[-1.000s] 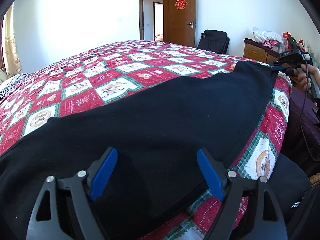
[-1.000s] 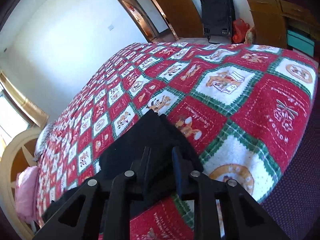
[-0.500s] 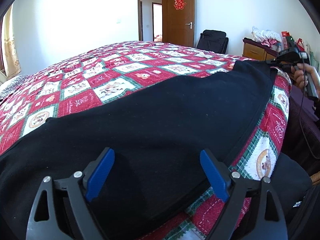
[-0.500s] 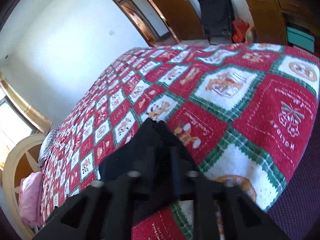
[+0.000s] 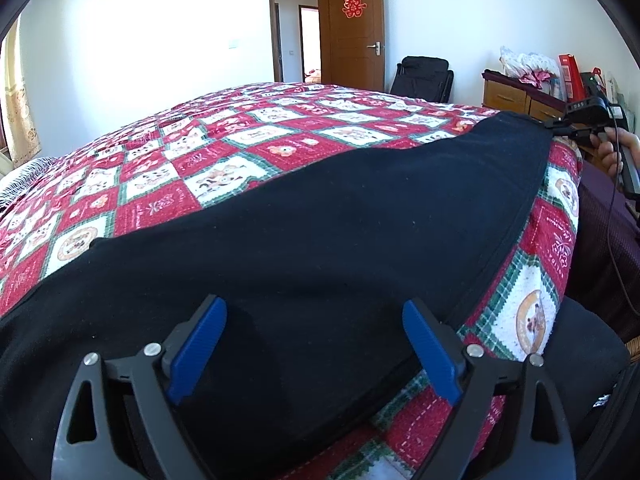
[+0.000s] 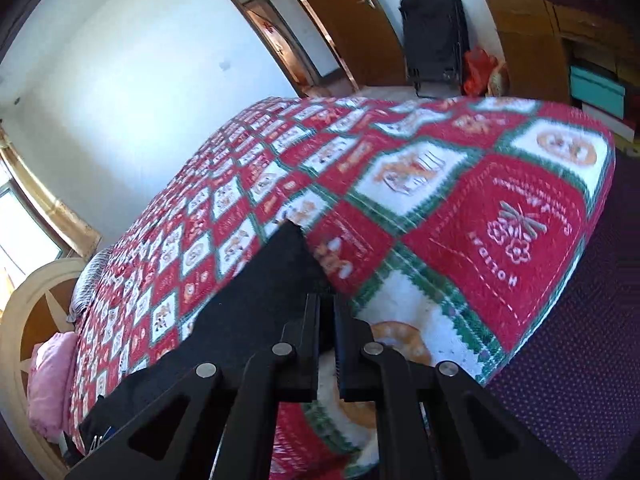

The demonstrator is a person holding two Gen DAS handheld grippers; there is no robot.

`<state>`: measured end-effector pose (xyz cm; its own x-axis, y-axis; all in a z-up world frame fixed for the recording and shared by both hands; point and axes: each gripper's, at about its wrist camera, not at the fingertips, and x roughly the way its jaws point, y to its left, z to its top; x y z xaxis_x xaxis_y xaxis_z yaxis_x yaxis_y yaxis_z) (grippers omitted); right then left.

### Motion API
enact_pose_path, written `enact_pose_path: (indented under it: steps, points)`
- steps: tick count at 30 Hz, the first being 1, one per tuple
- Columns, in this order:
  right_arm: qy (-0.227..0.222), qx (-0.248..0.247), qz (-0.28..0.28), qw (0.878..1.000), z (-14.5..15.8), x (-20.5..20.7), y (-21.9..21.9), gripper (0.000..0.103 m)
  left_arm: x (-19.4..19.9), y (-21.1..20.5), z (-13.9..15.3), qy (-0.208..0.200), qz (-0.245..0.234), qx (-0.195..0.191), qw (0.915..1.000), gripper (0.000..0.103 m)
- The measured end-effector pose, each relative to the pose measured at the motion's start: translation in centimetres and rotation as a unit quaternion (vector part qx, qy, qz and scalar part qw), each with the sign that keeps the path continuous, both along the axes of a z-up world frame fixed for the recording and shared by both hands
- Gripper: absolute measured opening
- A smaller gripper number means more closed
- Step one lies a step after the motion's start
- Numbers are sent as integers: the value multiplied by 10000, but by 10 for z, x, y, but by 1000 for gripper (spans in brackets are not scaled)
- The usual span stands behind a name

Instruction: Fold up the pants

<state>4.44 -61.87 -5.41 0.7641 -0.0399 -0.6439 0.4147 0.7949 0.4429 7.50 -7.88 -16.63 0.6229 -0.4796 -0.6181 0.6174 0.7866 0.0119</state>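
1. The pants lie black and long across the red patchwork quilt, along the near edge of the bed. They are flat and drawn out from the left gripper to the far corner, where the right gripper sits.
2. The main change is that the leg end looks smoother. In the right wrist view a second ago it is a bunched lump ahead of the fingers. Now it is a straight, pointed corner lying flat on the quilt. I judge the garment is spread and ready for its first fold.
3. The right gripper is letting go. Its jaws are opening from a tight pinch, and a narrow slot shows between them with white quilt visible through it. A dark sliver of cloth seems to sit at the tips, but the pads do not appear to press on it.
4. The person's hand on that tool sits a little further right in the left wrist view than before.
5. The left gripper is released. Its blue pads stand wide apart over the near end of the pants and grasp nothing. They are slightly wider than a second ago, and the tool has otherwise kept its place.
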Motion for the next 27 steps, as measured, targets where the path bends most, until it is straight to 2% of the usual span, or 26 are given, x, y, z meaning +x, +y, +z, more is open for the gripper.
enact_pose_path:
  steps: [1,2,4,5,7,10,12,14,16,18,20,22,24,25,27]
  points:
    - [18,-79,-73,9999,4,-1,0,21,0,0,0,3,3,-6,10000,93]
    - [21,-244,-186,9995,10,-4,2,33,-1,1,1,3,13,-9,10000,93]
    - [-162,-710,-417,9965,29,-14,10,43,-2,1,1,-3,35,-4,10000,93]
    - [-267,-920,-401,9946,38,-16,17,43,-2,2,2,-3,54,6,10000,93]
    - [-484,-1121,-20,9925,51,-15,38,43,-3,6,3,9,121,-21,9999,93]
    - [-455,-1104,928,9885,47,2,76,45,-2,14,2,51,203,0,9998,93]
    - [-186,-931,1331,9865,30,16,92,45,-4,17,0,37,171,45,9998,93]
    - [229,-987,1472,9839,10,27,103,45,-7,18,-2,7,124,105,9999,93]
    - [710,-1260,1613,9763,-11,36,113,46,-9,19,-3,-3,108,118,9999,93]
    - [780,-1687,1689,9680,-11,31,124,46,-10,21,-2,18,106,108,9999,93]
    - [929,-1904,1653,9632,-5,29,133,46,-11,23,1,34,115,130,9998,93]
    - [766,-1979,1697,9624,6,26,147,46,-12,30,6,54,182,111,9998,93]
    - [494,-1819,2097,9594,10,28,171,46,-12,43,11,-41,337,133,9993,93]
    - [438,-1722,2370,9551,9,31,188,46,-11,52,12,-86,438,139,9989,93]
    - [379,-1525,3083,9382,1,42,231,46,-6,69,10,3,572,149,9983,93]
